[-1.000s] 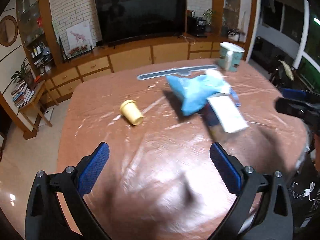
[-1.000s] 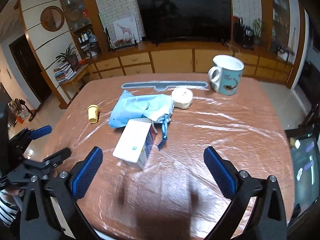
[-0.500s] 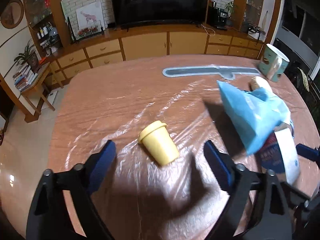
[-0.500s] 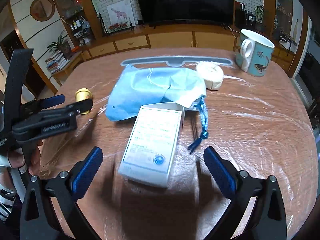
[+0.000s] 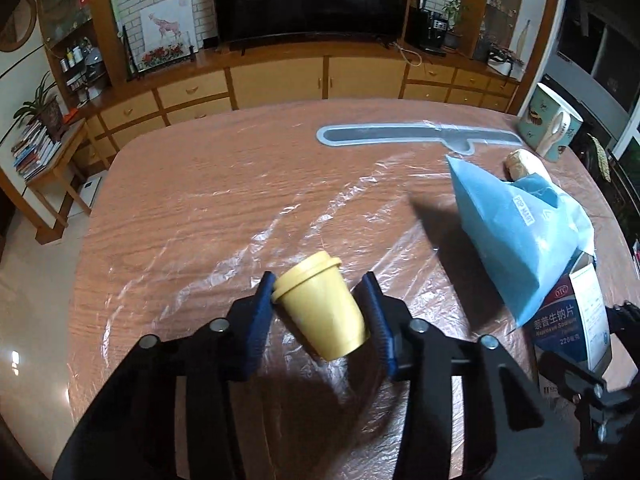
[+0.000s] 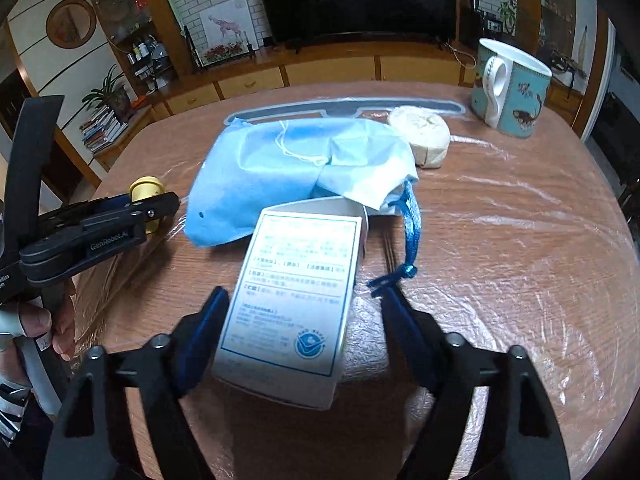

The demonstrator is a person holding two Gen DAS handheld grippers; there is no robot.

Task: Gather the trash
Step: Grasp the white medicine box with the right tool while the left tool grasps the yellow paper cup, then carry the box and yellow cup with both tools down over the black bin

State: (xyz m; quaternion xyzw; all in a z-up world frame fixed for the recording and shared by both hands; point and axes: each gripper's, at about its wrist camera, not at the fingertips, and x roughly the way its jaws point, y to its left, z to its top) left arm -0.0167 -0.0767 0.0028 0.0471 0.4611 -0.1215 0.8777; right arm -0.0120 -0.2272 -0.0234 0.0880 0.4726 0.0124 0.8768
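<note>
Barely started: left tool (image 5: 320, 312) pinches the yellow cup (image 5: 322, 312) lying on the table (image 5: 200, 200), right tool (image 6: 300, 320) is spread around the medicine box (image 6: 296, 280). Blue bag (image 6: 280, 164) untouched behind it.

Dim, warm room light; glare streaks across the plastic-covered surface (image 5: 248, 200) beyond the yellow cup (image 5: 322, 306), a dark shadow beneath it. Fisheye bends the edges; corners black.

Open tabletop (image 5: 208, 208) left of yellow cup (image 5: 320, 304); blue bag (image 5: 516, 236) and medicine box (image 6: 292, 296) crowd its right.
</note>
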